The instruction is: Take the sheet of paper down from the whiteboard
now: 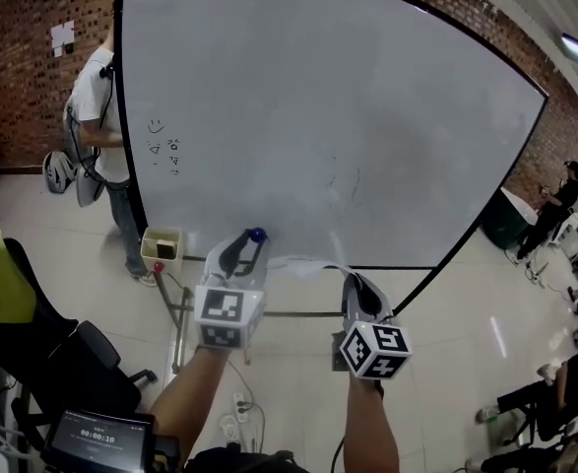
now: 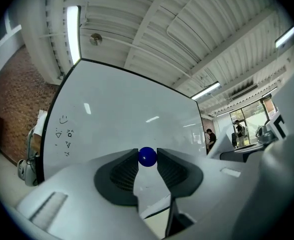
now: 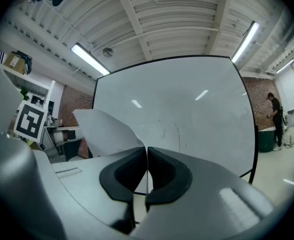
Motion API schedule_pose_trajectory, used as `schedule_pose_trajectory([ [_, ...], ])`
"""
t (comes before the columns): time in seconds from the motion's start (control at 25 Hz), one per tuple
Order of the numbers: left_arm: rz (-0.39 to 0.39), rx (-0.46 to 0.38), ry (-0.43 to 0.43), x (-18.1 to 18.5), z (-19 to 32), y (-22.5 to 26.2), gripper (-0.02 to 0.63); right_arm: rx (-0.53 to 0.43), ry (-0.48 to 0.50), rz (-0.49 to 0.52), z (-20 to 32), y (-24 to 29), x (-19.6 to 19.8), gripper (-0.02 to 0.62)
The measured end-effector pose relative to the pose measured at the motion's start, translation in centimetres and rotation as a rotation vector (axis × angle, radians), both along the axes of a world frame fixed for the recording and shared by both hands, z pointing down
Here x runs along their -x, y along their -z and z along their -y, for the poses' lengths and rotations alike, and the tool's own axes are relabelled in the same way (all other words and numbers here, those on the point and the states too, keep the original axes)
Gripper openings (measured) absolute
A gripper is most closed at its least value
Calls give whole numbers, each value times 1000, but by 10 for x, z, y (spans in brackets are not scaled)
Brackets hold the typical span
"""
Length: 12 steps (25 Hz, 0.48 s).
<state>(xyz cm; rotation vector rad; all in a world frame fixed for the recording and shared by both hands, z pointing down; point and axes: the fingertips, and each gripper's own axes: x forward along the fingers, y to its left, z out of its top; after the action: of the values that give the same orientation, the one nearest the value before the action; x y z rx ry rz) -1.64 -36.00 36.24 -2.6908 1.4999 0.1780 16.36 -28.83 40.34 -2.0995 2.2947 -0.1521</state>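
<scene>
The whiteboard (image 1: 318, 116) fills the upper head view, bare except for small scribbles at its left and faint pen marks near the middle. My left gripper (image 1: 253, 239) is below the board's lower edge, shut on a round blue magnet (image 2: 147, 156) pinched at the jaw tips. My right gripper (image 1: 353, 280) is beside it at the same height, jaws shut on the edge of the white sheet of paper (image 3: 106, 129). The sheet is off the board and curls leftwards from the jaws (image 1: 313, 262) towards the left gripper.
A person in a white shirt (image 1: 96, 97) stands at the board's left edge, with a small open box (image 1: 160, 244) near the board's stand. A black office chair (image 1: 62, 363) and a timer screen (image 1: 96, 437) are at lower left. Another person (image 1: 559, 205) stands far right.
</scene>
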Motion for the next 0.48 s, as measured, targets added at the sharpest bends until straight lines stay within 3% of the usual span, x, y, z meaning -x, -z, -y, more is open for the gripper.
schedule_pose_trajectory([
  [0.48, 24, 85, 63, -4, -134, -48, 118, -4, 69, -46, -114, -20, 8, 14],
])
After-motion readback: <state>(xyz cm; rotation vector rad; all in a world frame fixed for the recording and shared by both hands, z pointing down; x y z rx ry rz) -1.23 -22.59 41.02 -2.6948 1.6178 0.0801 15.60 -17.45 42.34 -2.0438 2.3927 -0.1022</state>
